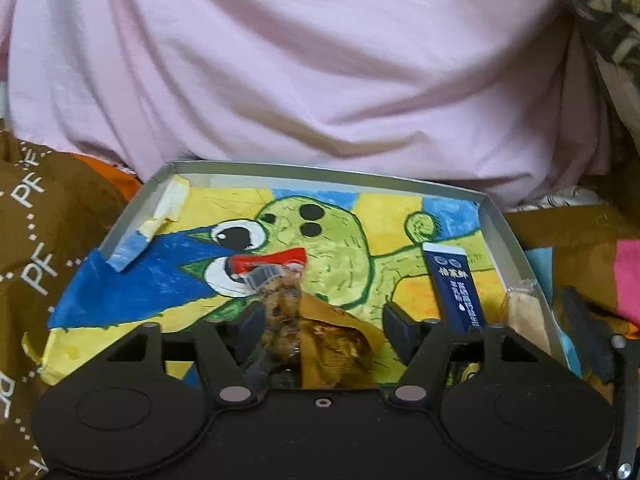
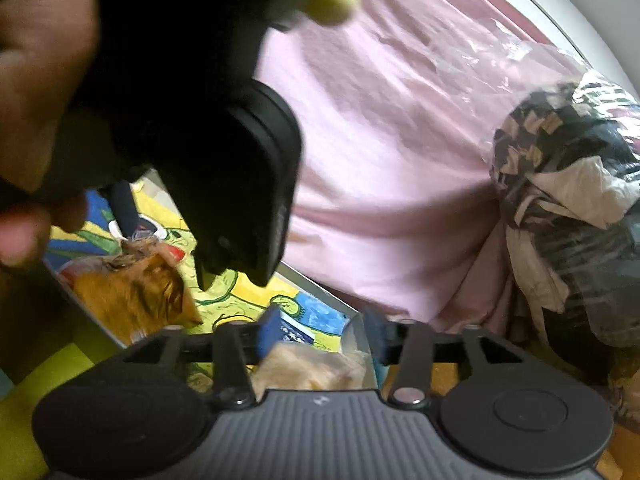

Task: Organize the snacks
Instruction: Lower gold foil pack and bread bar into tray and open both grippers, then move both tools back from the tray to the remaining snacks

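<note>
Pink bedding behind; tray (image 1: 508,224) already holds brown snack pack (image 1: 320,340), blue carton (image 1: 454,284), pale pack (image 2: 308,368). Left gripper (image 1: 320,320) and right gripper (image 2: 320,340) part-open, gripping nothing. Looks mostly sorted.

Both wrist views close, low over shared tray (image 1: 132,204) (image 2: 320,284).
</note>
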Tool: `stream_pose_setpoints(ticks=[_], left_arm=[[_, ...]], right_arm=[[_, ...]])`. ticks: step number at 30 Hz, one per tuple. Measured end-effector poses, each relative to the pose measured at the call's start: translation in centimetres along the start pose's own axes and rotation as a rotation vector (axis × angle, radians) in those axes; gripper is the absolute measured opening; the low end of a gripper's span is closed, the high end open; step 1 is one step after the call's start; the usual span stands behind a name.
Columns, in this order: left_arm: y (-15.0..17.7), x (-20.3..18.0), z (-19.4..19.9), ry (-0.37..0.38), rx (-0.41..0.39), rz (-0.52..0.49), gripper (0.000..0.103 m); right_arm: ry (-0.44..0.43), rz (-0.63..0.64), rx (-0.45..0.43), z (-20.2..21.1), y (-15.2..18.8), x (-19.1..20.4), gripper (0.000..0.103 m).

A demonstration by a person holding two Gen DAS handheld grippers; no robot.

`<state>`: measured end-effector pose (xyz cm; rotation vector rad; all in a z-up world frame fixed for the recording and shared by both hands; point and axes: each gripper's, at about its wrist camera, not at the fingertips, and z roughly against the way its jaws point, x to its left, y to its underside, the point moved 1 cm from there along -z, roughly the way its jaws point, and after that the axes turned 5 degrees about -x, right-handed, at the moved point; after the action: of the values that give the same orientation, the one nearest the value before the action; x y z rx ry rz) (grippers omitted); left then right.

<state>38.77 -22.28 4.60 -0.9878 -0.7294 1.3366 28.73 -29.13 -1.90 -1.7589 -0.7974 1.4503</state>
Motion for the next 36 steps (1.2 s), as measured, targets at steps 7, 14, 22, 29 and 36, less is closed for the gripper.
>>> stream_pose_setpoints(ticks=[7,14,22,29,36], left_arm=[[-0.6,0.8,2.4,-0.021,-0.051,0.028,0.100],[-1.5,1.9,5.7,-0.023,-0.098,0.054,0.102],[-1.3,4.1,10.7,-0.032,-0.132,0.094,0.102],[0.1,7.1,15.6,-0.049,-0.135,0.127,0.102],[2.0,9.7,19.4,-0.068,-0.110,0.084,0.102]], right_arm=[[0.004,-0.087,0.010,1.5,-1.4,-1.2,0.090],[-0.045,-0.252,0.072,3.1,-3.0,-3.8,0.102],[-0.073,-0.310,0.058,6.8,-5.6,-5.8,0.103],[-0.083,-0.327,0.059,10.8,-7.1,-6.4,0.103],[-0.122,-0.352,0.057,15.2,-8.3,-6.4,0.103]])
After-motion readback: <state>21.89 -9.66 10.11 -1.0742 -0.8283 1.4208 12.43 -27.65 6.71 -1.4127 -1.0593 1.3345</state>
